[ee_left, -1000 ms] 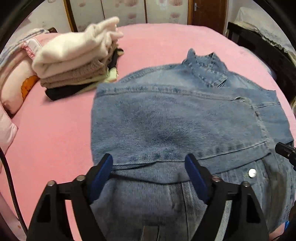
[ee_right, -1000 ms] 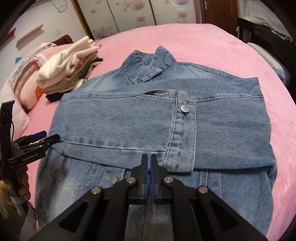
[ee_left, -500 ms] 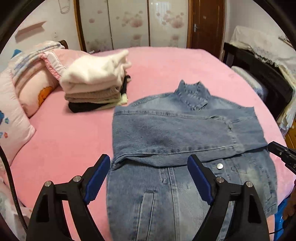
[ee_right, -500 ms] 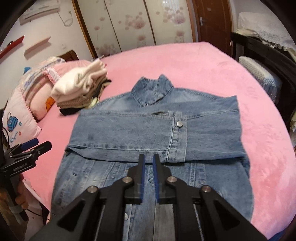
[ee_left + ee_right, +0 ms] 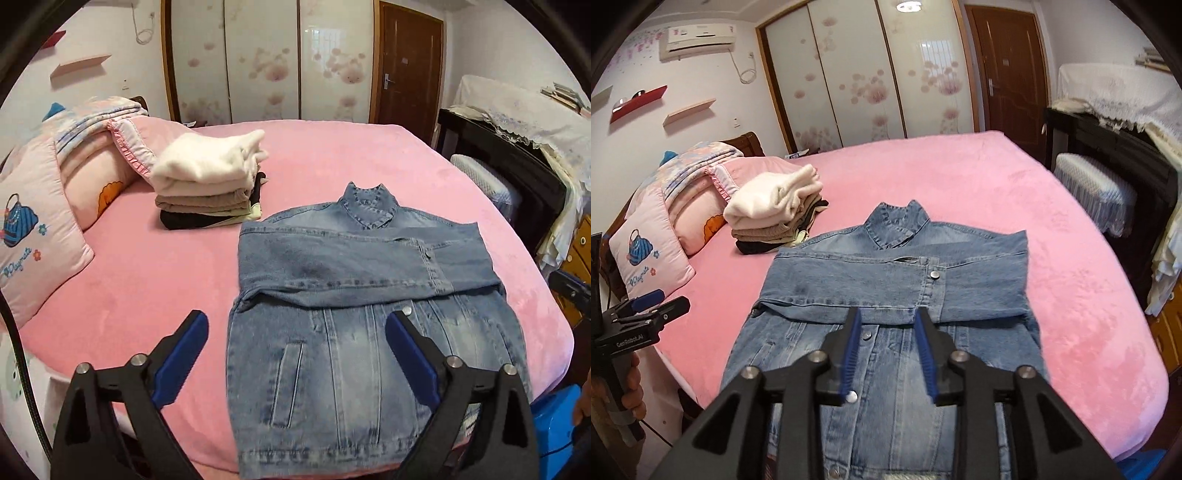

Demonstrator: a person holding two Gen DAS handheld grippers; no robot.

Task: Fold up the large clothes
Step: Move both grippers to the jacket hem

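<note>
Jacket: the denim jacket (image 5: 369, 314) lies flat on the pink bed (image 5: 147, 288), collar away from us, near the close edge of the bed.
Sleeves: both sleeves are folded across the chest, one on top of the other, and the top cuff (image 5: 932, 291) with its button sits near the middle.
Left gripper: the left gripper (image 5: 295, 354) is up in the air over the jacket's lower half. Its blue fingers (image 5: 184, 354) are spread very wide, still opening, and hold nothing.
Right gripper: the right gripper (image 5: 888, 352) is also up above the jacket. Its fingers are partly open and opening more. Nothing is between them.
What changed: a moment ago the right fingers were pinched shut down by the sleeve cuff. Now they have let go, and both grippers have pulled up and back, so much more of the room shows.
What it means: I think the sleeve fold is done and stays in place by itself. The bottom half is still not folded, so the hem is likely the next part to pick up.
Nearby: a stack of folded clothes (image 5: 210, 184) waits beside the pillows (image 5: 40, 236), apart from the jacket.
</note>
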